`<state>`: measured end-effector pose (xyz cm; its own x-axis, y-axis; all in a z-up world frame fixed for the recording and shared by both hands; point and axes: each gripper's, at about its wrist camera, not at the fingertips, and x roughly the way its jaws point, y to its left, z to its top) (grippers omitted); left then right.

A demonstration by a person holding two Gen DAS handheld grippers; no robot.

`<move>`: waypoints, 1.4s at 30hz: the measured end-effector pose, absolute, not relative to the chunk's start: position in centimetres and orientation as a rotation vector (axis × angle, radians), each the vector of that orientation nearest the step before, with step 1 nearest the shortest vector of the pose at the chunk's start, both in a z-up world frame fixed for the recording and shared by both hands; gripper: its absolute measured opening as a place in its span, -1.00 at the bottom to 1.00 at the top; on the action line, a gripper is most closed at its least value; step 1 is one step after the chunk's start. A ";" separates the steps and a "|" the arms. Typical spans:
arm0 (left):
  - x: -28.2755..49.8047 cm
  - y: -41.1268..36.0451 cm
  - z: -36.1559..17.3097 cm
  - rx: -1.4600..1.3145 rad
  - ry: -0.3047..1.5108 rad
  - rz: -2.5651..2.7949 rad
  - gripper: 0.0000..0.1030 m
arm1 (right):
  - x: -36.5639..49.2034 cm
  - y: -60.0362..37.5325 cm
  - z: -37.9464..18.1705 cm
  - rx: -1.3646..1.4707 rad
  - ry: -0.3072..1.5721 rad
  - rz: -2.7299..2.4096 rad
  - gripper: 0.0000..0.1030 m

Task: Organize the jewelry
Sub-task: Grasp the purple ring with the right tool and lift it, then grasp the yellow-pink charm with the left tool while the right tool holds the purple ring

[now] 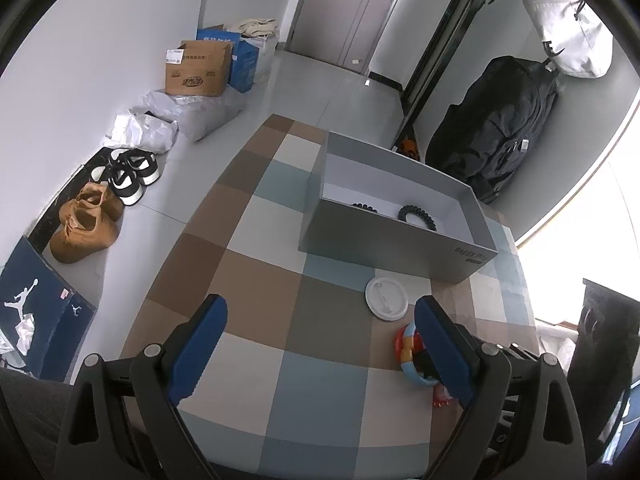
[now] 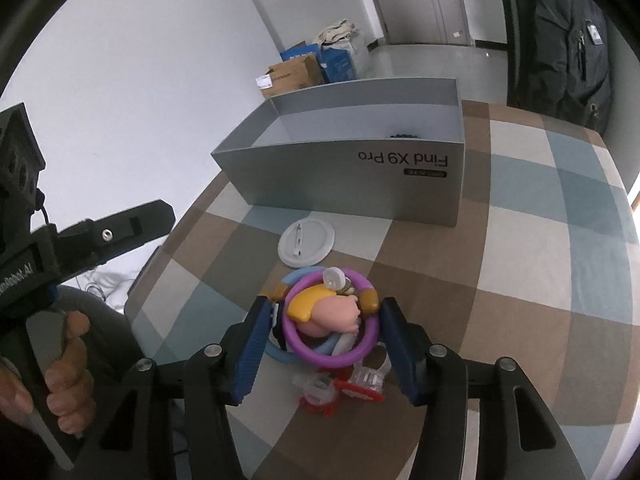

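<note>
A pile of jewelry lies on the checked tablecloth (image 2: 500, 280): a purple ring (image 2: 332, 359), a light blue ring (image 2: 280, 354), a pink figure charm (image 2: 336, 314) and a red and clear clip (image 2: 348, 386). My right gripper (image 2: 326, 304) straddles the purple ring, its blue pads (image 2: 256, 344) close beside it with thin gaps showing. The pile (image 1: 412, 356) sits beside the right finger of my left gripper (image 1: 320, 304), which is open and empty. The grey box (image 1: 400, 248) (image 2: 340, 184) beyond holds a black spiral hair tie (image 1: 416, 216). A white round badge (image 1: 386, 294) (image 2: 307, 242) lies in front of it.
A hand (image 2: 68, 360) holds the left gripper's handle at the left of the right wrist view. On the floor to the left are shoes (image 1: 88, 224), plastic bags and cardboard boxes (image 1: 198, 70). A black backpack (image 1: 496, 128) hangs beyond the table's far edge.
</note>
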<state>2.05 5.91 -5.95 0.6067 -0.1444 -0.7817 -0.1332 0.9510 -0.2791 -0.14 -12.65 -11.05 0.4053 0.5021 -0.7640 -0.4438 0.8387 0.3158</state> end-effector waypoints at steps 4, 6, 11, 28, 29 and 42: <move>2.0 6.0 -6.1 -0.323 0.929 -0.001 0.79 | -0.1 -13.2 -10.4 0.092 0.963 0.602 0.04; 2.0 5.9 -6.2 -0.319 0.932 -0.001 0.78 | -0.2 -13.4 -10.2 0.105 0.955 0.606 0.04; 2.0 5.4 -6.3 -0.287 0.936 -0.008 0.79 | -0.4 -13.8 -9.6 0.137 0.926 0.627 0.04; 1.7 2.0 -7.0 -0.166 0.973 -0.158 0.78 | 0.6 -19.2 -7.4 0.335 0.853 0.529 0.03; 1.6 1.7 -6.8 -0.161 0.962 -0.180 0.78 | 0.7 -19.6 -7.2 0.348 0.848 0.520 0.03; 1.9 -2.8 -7.3 -0.004 0.953 -0.321 0.48 | 0.7 -22.4 -6.4 0.402 0.819 0.475 0.03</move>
